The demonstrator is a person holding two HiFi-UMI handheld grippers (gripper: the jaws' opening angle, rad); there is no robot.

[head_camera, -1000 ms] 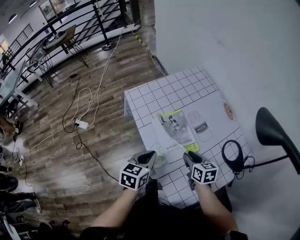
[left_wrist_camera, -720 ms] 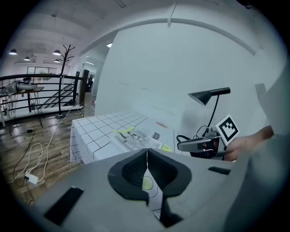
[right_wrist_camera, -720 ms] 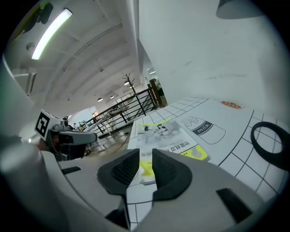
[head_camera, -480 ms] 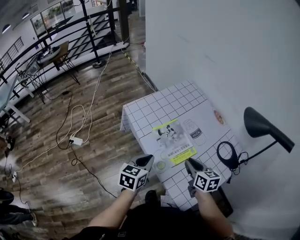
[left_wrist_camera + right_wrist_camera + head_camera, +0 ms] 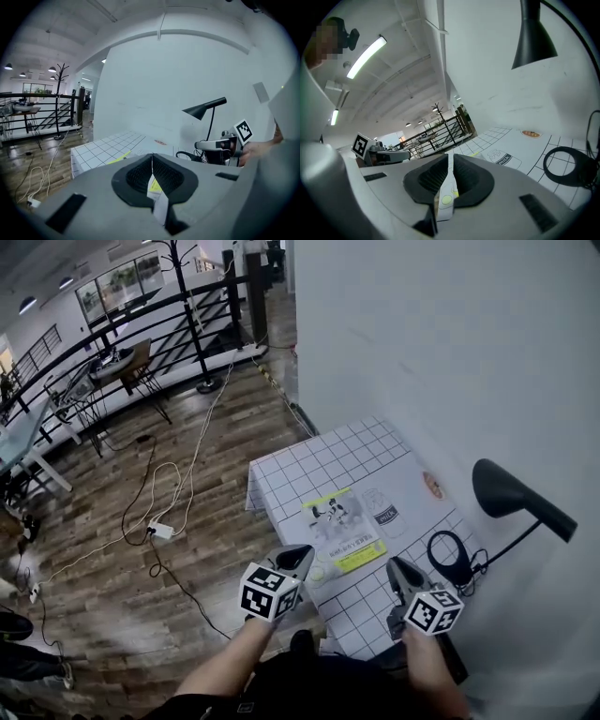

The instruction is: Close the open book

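The book lies flat on the white grid-patterned table, its picture cover with yellow-green bands facing up. My left gripper hangs above the table's near edge, left of the book, jaws together and empty. My right gripper hangs at the near right, clear of the book; its jaws have just been closing with nothing between them and now stand together. In the left gripper view the left gripper looks over the table toward the right gripper. The right gripper view shows the right gripper and the left gripper.
A black desk lamp stands at the table's right, its ring base and cable beside the book. A milk-bottle print and an orange mark lie on the table. Wood floor with cables and railings lies to the left.
The book's leaf that stood up a second ago now lies flat. Both grippers have lifted and drawn back from the book toward the table's near edge.
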